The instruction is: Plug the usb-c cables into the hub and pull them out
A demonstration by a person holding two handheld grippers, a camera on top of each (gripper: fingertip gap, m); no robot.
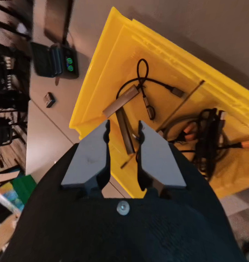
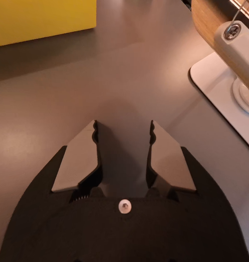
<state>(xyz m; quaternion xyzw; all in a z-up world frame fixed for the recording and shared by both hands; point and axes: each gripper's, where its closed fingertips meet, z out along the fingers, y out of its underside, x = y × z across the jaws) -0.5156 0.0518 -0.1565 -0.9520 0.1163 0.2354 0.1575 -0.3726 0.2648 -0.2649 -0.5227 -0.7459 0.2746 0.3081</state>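
Nearest the lens in the left wrist view, the left gripper (image 1: 124,123) hangs over the near edge of a yellow bin (image 1: 106,46), its two grey fingers (image 1: 92,153) set a narrow gap apart with nothing between them. Just past the tips, at about 12 o'clock, lies a slim metal hub (image 1: 125,132), pointing away from the camera, partly framed by the gap. A second bar-shaped hub (image 1: 121,101) lies across its far end toward 11 o'clock. From that one a thin black cable (image 1: 142,68) loops up toward 12 o'clock and crosses itself; one plug (image 1: 177,92) rests at 2 o'clock, another plug (image 1: 149,112) at 1 o'clock, neither seated in a port as far as the blur allows. A thin divider (image 1: 192,92) splits the bin, and beyond it at 3 o'clock sits a tangle of dark cords (image 1: 207,141) with orange ends.

Outside the bin, at 10 o'clock on the pale table (image 1: 50,141), are a small dark block (image 1: 49,100) and, farther off, a black device (image 1: 55,61) with two green lights.

In the right wrist view, the right gripper (image 2: 123,123) stands wide apart and empty above bare table, with a corner of the bin at 11 o'clock and a white lamp base (image 2: 214,79) at 2 o'clock.
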